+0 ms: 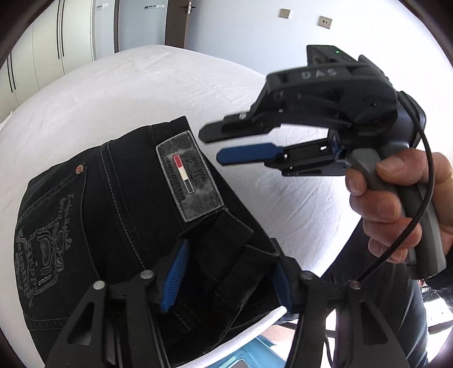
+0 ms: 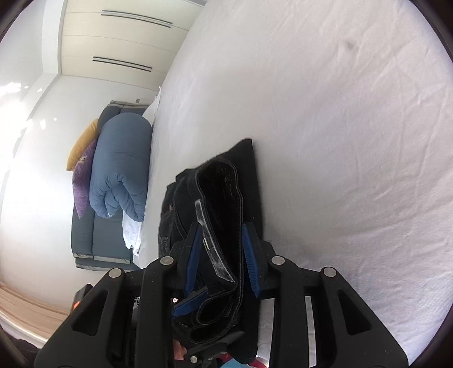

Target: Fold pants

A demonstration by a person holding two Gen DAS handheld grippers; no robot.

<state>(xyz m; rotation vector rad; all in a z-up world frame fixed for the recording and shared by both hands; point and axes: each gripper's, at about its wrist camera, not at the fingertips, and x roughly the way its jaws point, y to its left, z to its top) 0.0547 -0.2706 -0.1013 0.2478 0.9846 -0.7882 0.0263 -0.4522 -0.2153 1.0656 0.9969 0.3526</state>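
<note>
Black jeans (image 1: 113,215) with a grey waist patch (image 1: 188,177) and an embroidered back pocket lie bunched at the near edge of a white bed (image 1: 141,93). My left gripper (image 1: 226,274) has its blue pads either side of a thick fold of the waistband and grips it. My right gripper (image 1: 211,145) hovers open and empty just right of the patch, above the sheet. In the right wrist view the waistband (image 2: 223,215) sits between the right gripper's (image 2: 223,254) spread pads without being pinched.
White wardrobes (image 1: 42,48) and a brown door (image 1: 178,22) stand beyond the bed. A grey sofa (image 2: 93,232) with a blue duvet roll (image 2: 119,167) and cushions lies past the bed's side. A blue box (image 1: 246,353) sits below the bed edge.
</note>
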